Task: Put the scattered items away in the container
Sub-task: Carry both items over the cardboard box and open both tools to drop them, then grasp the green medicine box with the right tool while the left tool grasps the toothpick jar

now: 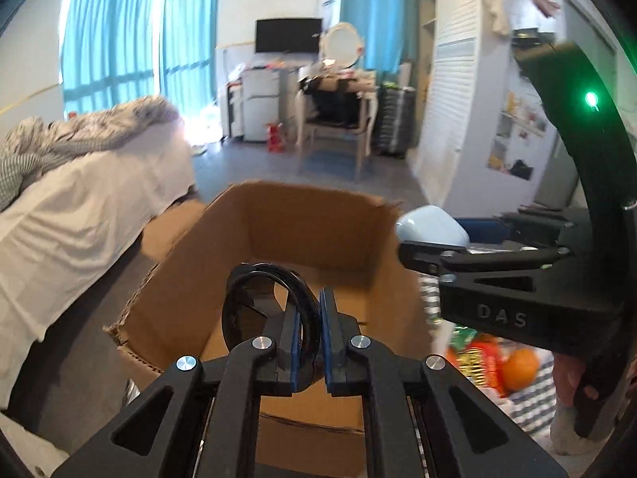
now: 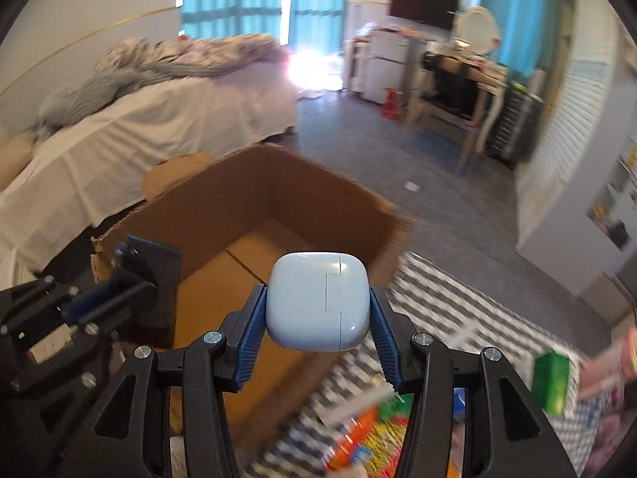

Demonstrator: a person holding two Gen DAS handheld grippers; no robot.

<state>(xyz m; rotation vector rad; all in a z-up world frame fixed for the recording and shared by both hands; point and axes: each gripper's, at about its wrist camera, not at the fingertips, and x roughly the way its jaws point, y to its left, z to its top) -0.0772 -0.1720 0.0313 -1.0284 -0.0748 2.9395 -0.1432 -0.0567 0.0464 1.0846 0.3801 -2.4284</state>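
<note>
Nearest to me, my left gripper (image 1: 314,332) has its blue pads (image 1: 296,334) pressed almost together on the rim of a black ring-shaped thing (image 1: 258,298), which sticks up and to the left of the fingers, above the open cardboard box (image 1: 302,219). I cannot tell what the black thing is. My right gripper (image 2: 316,310) pinches a pale blue rounded case (image 2: 316,300) between its ribbed blue pads (image 2: 251,342), one on each side; the case sits at the fingertips, over the box's near right corner.

Below the right gripper lies a checked cloth (image 2: 458,298) with bright snack packets (image 2: 370,434) on it, a green carton (image 2: 555,382) to the right and an orange (image 1: 519,368) beside the packets. The floor (image 2: 398,167) is grey.

The box stands open, flaps up; the part of its bottom that I see holds nothing.

Farther off, a bed (image 2: 159,119) with white sheets and a rumpled grey blanket stands left of the box. At the far wall are teal curtains (image 1: 111,40), a dark screen (image 1: 288,36), a round mirror (image 1: 342,44) and a chair (image 1: 338,127).
</note>
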